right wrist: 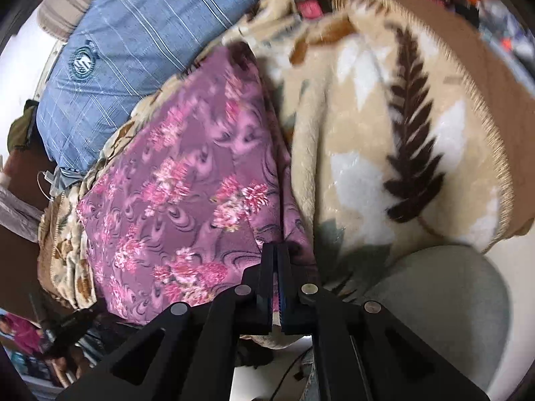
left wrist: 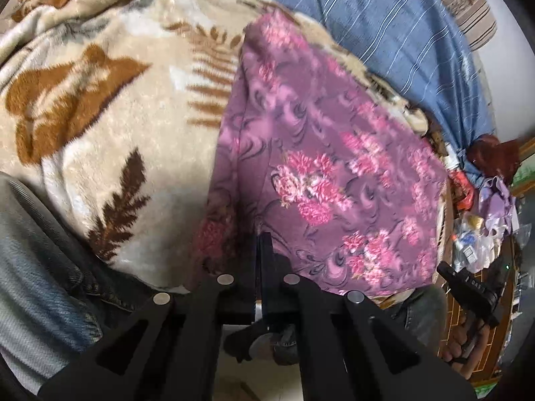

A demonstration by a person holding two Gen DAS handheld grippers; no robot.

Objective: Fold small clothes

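Note:
A purple cloth with pink flowers (left wrist: pixel 321 167) lies spread over a cream blanket with brown leaves (left wrist: pixel 110 107). My left gripper (left wrist: pixel 264 239) is shut on the cloth's near edge. In the right wrist view the same purple cloth (right wrist: pixel 187 180) lies left of centre, and my right gripper (right wrist: pixel 276 250) is shut on its near right edge. The other gripper's black body (left wrist: pixel 468 287) shows at the right edge of the left wrist view. The cloth looks folded into a long panel.
A blue striped pillow (left wrist: pixel 384 26) lies behind the cloth, also in the right wrist view (right wrist: pixel 127 33). The person's jeans (left wrist: pixel 40 240) are at the lower left. Clutter (left wrist: pixel 481 227) lies on the floor to the right. A grey cushion (right wrist: pixel 444 307) is lower right.

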